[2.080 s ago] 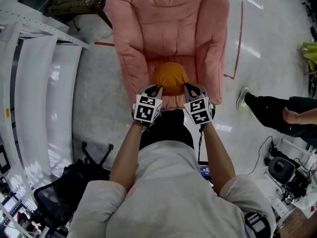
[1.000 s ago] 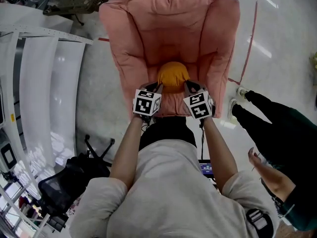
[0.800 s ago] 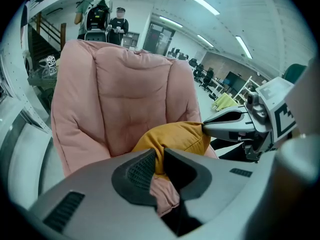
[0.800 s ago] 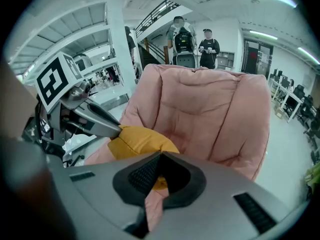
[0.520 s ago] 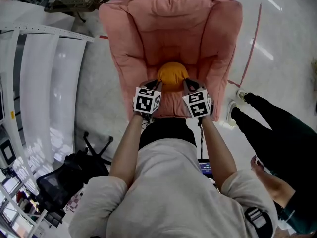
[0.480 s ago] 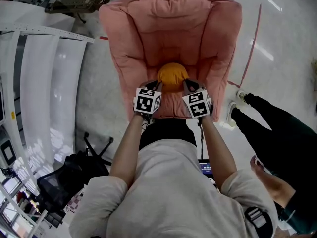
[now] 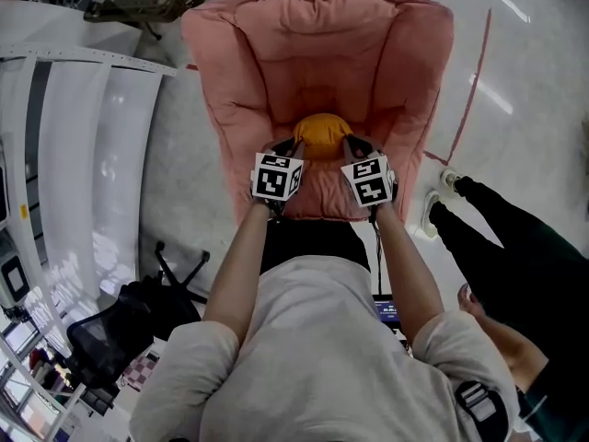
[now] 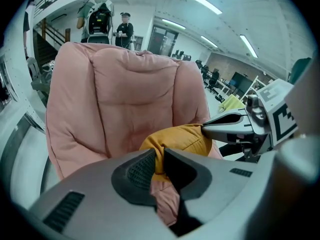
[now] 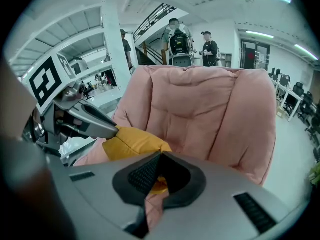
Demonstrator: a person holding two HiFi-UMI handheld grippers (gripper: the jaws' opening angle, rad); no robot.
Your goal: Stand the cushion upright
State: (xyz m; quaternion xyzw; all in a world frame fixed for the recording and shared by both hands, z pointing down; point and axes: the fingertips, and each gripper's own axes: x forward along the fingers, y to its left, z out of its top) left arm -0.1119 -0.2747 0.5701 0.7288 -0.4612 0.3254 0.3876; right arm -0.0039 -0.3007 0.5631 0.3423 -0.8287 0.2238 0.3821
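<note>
Orange cushion [image 7: 320, 134] sits mid-seat on the pink armchair [image 7: 313, 53], at the foot of its backrest, and we hold it from both sides.

Biggest before us is that armchair: thickly padded, with tall side wings and a quilted back, standing on a pale, glossy floor [image 7: 184, 164]. Left of the armchair run long white shelf boards [image 7: 83, 155]. To the armchair's right a person in dark trousers [image 7: 502, 242] stands just past a red tape line [image 7: 465, 90] on the floor. On the armchair's near left side we see a black office chair [image 7: 115, 343].

Bunched into a rounded lump, the cushion lies between the armchair's wings. We cannot tell whether it lies flat or leans.

Our left gripper [image 7: 293, 147] has its jaws drawn in to a narrow gap on a fold of orange fabric at the cushion's left end. Our right gripper [image 7: 350, 145] has its jaws almost together, pinching the cushion's thin edge at the right end. Under each pinch the armchair's pink seat fabric shows.
</note>
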